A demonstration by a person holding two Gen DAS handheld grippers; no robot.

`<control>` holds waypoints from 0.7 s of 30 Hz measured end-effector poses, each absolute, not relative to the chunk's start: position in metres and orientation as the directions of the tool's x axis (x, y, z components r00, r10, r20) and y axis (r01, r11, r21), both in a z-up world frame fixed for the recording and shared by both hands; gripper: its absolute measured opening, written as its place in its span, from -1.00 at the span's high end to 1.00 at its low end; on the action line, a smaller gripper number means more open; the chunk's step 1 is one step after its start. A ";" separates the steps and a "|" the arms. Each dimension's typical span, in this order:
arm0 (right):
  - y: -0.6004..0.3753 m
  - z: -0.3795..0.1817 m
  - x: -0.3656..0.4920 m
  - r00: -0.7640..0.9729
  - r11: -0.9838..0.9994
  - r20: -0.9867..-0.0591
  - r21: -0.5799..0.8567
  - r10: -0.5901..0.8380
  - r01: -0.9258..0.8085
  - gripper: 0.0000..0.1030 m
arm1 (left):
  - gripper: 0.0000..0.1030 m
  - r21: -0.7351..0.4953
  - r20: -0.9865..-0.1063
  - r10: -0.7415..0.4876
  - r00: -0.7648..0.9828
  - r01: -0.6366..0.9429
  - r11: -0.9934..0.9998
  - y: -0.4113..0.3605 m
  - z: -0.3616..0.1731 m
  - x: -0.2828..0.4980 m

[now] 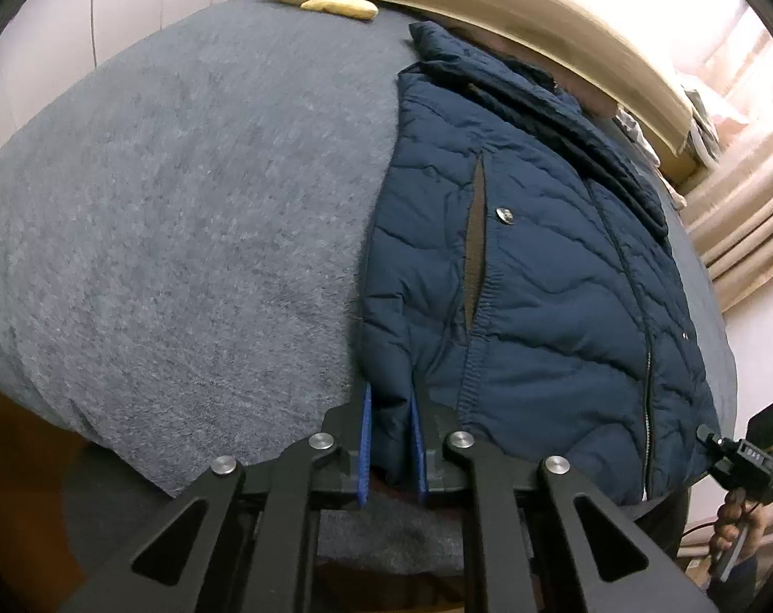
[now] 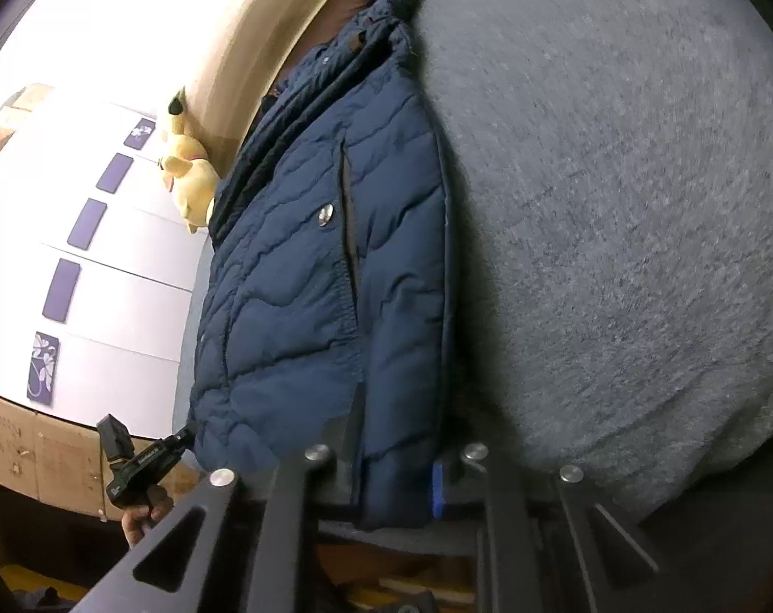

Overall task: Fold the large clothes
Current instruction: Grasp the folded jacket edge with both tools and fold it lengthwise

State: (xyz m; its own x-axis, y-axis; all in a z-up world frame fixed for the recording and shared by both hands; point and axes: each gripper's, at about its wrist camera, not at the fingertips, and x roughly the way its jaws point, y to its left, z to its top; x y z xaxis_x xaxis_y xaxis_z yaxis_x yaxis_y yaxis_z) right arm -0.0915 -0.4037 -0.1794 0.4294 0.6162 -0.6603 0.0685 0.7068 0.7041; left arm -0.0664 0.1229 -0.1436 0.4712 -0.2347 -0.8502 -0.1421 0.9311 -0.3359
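Two hand-held grippers, left (image 1: 392, 424) and right (image 2: 396, 452), clamp the jacket's (image 1: 529, 255) hem corners.

Navy quilted jacket (image 1: 539, 276) lies flat on grey bed; zipped.

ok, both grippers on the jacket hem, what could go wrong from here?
1. The left gripper pinches only a thin bit of the puffy jacket hem; the slick fabric may slip out on lifting.
2. The right gripper holds a thick bunch, so the two sides may rise unevenly and skew the fold.
3. The jacket's collar lies near the bed edge by the headboard; pulling could snag it.
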 end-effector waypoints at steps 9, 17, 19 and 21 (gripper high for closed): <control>-0.408 -0.168 -0.098 0.426 0.729 -0.675 0.682 0.602 0.051 0.67 | 0.76 -0.330 -0.845 -0.231 0.483 -0.131 0.935 0.119 -0.137 -0.078; -0.418 -0.168 -0.094 0.488 0.690 -0.632 0.720 0.602 0.080 -0.55 | -0.35 -0.334 -0.805 -0.185 0.564 -0.173 0.926 0.136 -0.130 -0.077; -0.417 -0.171 -0.092 0.476 0.694 -0.641 0.715 0.602 0.084 -0.55 | -0.35 -0.335 -0.819 -0.202 0.537 -0.162 0.928 0.135 -0.137 -0.073; -0.413 -0.179 -0.089 0.449 0.681 -0.639 0.727 0.625 0.087 -0.32 | -0.35 -0.323 -0.844 -0.211 0.493 -0.154 0.934 0.131 -0.147 -0.069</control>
State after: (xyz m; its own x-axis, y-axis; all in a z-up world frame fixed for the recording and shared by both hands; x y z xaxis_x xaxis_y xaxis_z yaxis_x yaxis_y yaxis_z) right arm -0.0892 -0.4126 -0.1791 0.4486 0.6249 -0.6390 0.0873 0.6809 0.7272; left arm -0.0688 0.1311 -0.1466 0.4927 -0.2110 -0.8442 -0.1542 0.9337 -0.3233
